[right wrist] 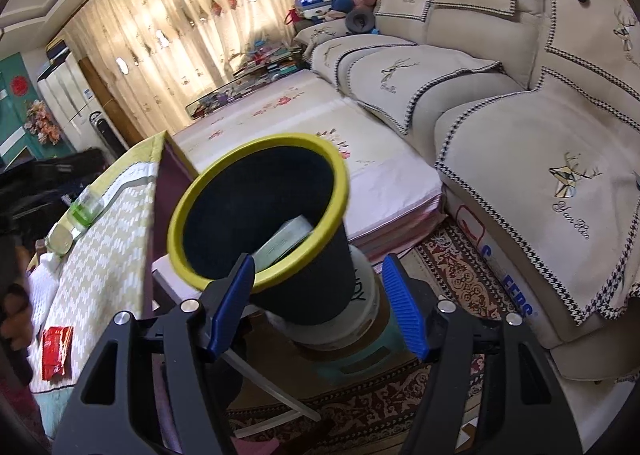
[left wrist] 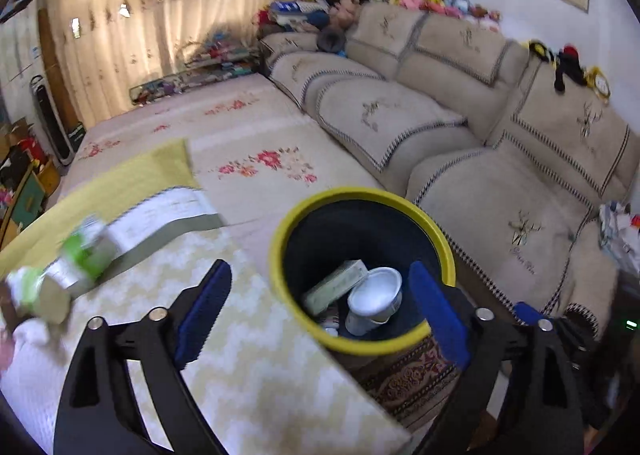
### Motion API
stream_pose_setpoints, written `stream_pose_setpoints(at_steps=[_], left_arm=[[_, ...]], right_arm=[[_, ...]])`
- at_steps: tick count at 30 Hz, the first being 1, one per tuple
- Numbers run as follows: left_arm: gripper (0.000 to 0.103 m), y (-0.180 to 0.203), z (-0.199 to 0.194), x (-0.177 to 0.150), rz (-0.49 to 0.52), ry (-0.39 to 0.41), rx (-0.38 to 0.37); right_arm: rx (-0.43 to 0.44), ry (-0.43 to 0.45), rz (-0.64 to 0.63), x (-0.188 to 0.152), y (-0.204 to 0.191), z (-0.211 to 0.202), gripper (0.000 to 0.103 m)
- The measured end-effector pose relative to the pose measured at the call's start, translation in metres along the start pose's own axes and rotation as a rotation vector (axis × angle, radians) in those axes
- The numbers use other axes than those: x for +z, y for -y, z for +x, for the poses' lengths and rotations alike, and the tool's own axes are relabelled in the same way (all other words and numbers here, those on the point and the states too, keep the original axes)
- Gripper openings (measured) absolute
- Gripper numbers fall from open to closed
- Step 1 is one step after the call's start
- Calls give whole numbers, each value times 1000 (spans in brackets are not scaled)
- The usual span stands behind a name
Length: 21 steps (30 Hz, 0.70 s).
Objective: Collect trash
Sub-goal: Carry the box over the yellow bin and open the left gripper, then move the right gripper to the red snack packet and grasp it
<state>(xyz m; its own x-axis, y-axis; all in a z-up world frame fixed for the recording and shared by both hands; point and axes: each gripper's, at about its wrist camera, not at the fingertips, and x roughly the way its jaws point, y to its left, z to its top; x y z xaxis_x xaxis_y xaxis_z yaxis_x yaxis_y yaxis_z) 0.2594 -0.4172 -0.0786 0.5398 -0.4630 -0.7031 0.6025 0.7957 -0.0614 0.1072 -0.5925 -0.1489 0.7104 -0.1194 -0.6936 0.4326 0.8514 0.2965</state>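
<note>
Two hand-held grippers: the left hand-held gripper (left wrist: pixel 320 311) gapes empty over the yellow-rimmed black plastic bin (left wrist: pixel 362 271); the right hand-held gripper (right wrist: pixel 320 295) straddles its rim (right wrist: pixel 260 215), contact unclear. A slip could tip it, spilling the white paper cup (left wrist: pixel 374 301).

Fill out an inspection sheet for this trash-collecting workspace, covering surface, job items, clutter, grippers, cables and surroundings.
Surface: table under a yellow-and-white patterned cloth.
Job's things: yellow-rimmed black bin beside the table, holding a white cup and a pale box; plastic bottle with green label and red wrapper lie on the table.
Clutter: nothing else seen on the table.
Grippers: left gripper open and empty over the bin; right gripper open, its fingers astride the bin's wall, not pressing.
Cables: nothing seen.
Surroundings: beige sofa, floral mat, patterned rug, curtains, plush toys.
</note>
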Motion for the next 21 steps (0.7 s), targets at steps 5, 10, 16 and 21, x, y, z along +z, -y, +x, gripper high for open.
stream_pose_setpoints(at_steps=[5, 10, 16, 21], left_arm=[[92, -46, -71, -30, -85, 81, 43], [95, -107, -143, -70, -193, 163, 158], [96, -174, -211, -130, -318, 222, 329], [96, -212, -238, -169, -390, 223, 378]], right_arm=[[44, -24, -59, -7, -31, 4, 63], [99, -45, -139, -16, -73, 3, 63], [217, -90, -267, -37, -142, -2, 63], [373, -161, -402, -65, -216, -4, 69]])
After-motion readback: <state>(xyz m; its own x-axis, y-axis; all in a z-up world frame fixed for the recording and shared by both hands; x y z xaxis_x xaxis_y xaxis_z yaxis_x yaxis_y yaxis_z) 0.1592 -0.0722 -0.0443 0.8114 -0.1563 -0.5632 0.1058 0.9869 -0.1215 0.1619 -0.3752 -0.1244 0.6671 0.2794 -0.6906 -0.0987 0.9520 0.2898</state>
